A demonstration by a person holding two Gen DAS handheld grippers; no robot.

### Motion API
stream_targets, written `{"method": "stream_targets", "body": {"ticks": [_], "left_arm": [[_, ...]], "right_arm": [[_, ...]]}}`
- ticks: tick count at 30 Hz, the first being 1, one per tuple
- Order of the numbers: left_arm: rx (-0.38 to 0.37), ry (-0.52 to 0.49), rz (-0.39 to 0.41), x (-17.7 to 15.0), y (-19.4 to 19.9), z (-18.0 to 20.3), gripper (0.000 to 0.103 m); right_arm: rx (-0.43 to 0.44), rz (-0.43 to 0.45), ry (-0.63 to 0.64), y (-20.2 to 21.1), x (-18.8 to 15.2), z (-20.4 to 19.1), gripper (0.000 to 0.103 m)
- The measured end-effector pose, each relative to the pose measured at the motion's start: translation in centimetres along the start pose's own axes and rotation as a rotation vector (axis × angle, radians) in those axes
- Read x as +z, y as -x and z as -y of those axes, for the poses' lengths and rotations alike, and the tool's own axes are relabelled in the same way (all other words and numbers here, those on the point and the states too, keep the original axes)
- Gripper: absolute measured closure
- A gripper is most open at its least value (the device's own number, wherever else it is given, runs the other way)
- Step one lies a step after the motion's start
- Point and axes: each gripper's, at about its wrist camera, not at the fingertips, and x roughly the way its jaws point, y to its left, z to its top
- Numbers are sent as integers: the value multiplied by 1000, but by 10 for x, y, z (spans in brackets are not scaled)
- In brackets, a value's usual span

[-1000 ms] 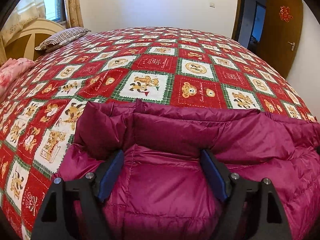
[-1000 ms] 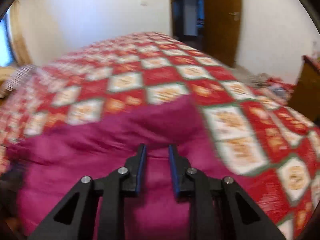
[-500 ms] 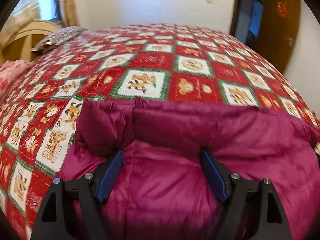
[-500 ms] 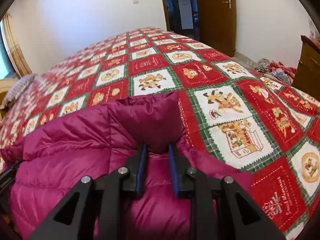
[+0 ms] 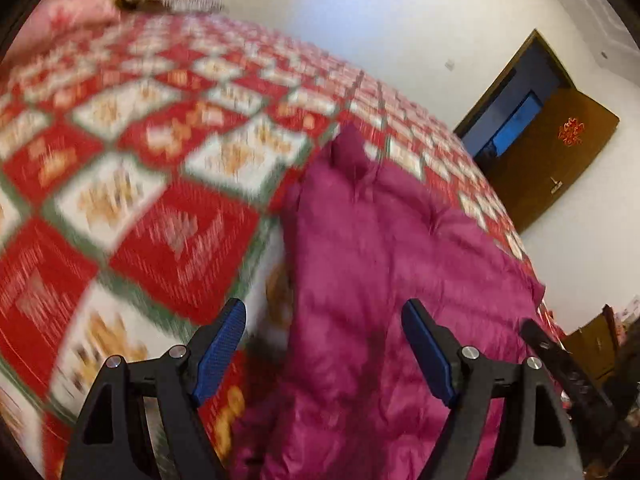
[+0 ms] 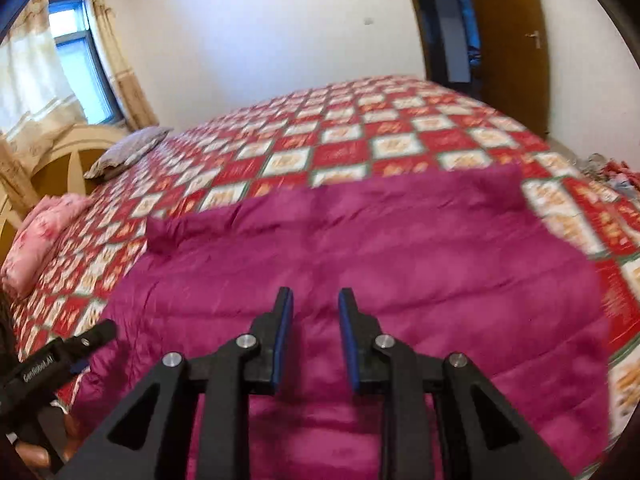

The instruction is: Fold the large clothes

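A magenta puffer jacket (image 6: 360, 256) lies spread flat on the red patchwork bedspread (image 6: 344, 148). It also shows in the left wrist view (image 5: 384, 264), with the bedspread (image 5: 132, 184) to its left. My left gripper (image 5: 324, 320) is open and empty, tilted above the jacket's left edge. My right gripper (image 6: 315, 298) is open a little and empty, above the jacket's near part. The left gripper's body (image 6: 52, 364) shows at the lower left of the right wrist view.
A striped pillow (image 6: 128, 152) and a pink folded blanket (image 6: 44, 232) lie at the head of the bed by the wooden headboard (image 6: 68, 160). A brown door (image 6: 512, 40) stands open at the far right. Clutter (image 6: 612, 172) lies on the floor beside the bed.
Both grippers let go of the jacket and pulled back and up. The right jaws opened a little. The left view swung and tilted. The jacket now lies flat.
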Motion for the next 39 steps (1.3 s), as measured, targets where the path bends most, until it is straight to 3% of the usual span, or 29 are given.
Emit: {"method": "stream_targets", "body": {"ticks": [5,10,11,12,13,16,24,27,32,39], "left_arm": [[-28,-28,7,-19,-5,14,22],[-49,-94,30,-26,-16,31,25],[-80,-80,37,-24,-15,30,33],[-119,-70,36,-23,-13,30,53],[-136,-83,35,-21,-11,35,62],[-132,-176,81,-14,0,58,76],[-158,-490,189,-7,35,147,77],[-164,-583,205,-12,40,177,77],[-142,-794,206,-41,31,229,77],[-168,-999,97,-101,-9,282,77]], "right_arm": [[-4,-62,-16,-29,-18,7,79],[-16,-51,1,-30,-23,7,79],[-10,-47,-5,-29,-24,9,79],[1,-47,-18,-28,-25,10,79],[12,-50,-33,-28,-25,13,79],[36,-53,-70,-28,-26,17,80],[161,-115,-166,-17,-21,35,81],[185,-56,-219,11,-18,54,81],[111,30,-292,64,-19,108,80],[-38,60,-392,107,-37,183,79]]}}
